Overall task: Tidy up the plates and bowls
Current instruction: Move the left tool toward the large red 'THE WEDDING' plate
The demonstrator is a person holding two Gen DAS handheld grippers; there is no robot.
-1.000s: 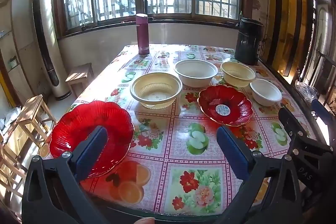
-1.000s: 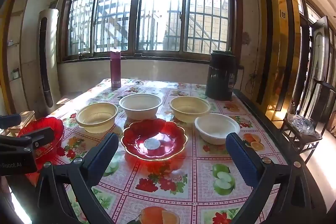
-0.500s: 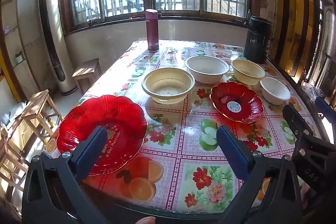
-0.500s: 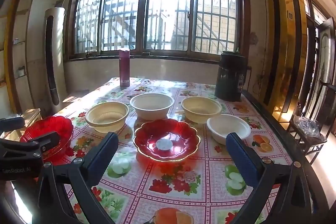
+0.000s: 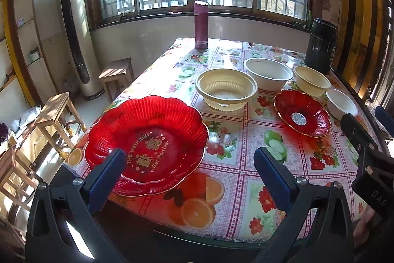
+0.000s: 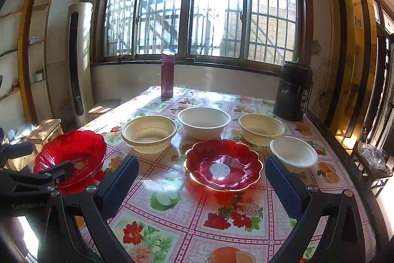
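Note:
A large red scalloped plate (image 5: 147, 139) lies at the table's near left corner; it also shows in the right wrist view (image 6: 71, 157). My left gripper (image 5: 189, 171) is open, its left finger over the plate's near rim. A smaller red plate (image 6: 222, 164) lies mid-table, also seen in the left wrist view (image 5: 303, 116). My right gripper (image 6: 202, 184) is open just before it. Behind stand two cream bowls (image 6: 149, 133) (image 6: 261, 128), a big white bowl (image 6: 204, 121) and a small white bowl (image 6: 293, 153).
A maroon flask (image 6: 167, 74) stands at the far edge, a black kettle (image 6: 294, 90) at the far right. The flowered tablecloth (image 6: 172, 221) covers the table. Wooden stools (image 5: 54, 115) and a tall air conditioner (image 5: 73, 33) stand left of the table.
My left gripper has swung left and come nearer the large red plate, which now fills more of its view. My right gripper has shifted slightly left. Both stay open.

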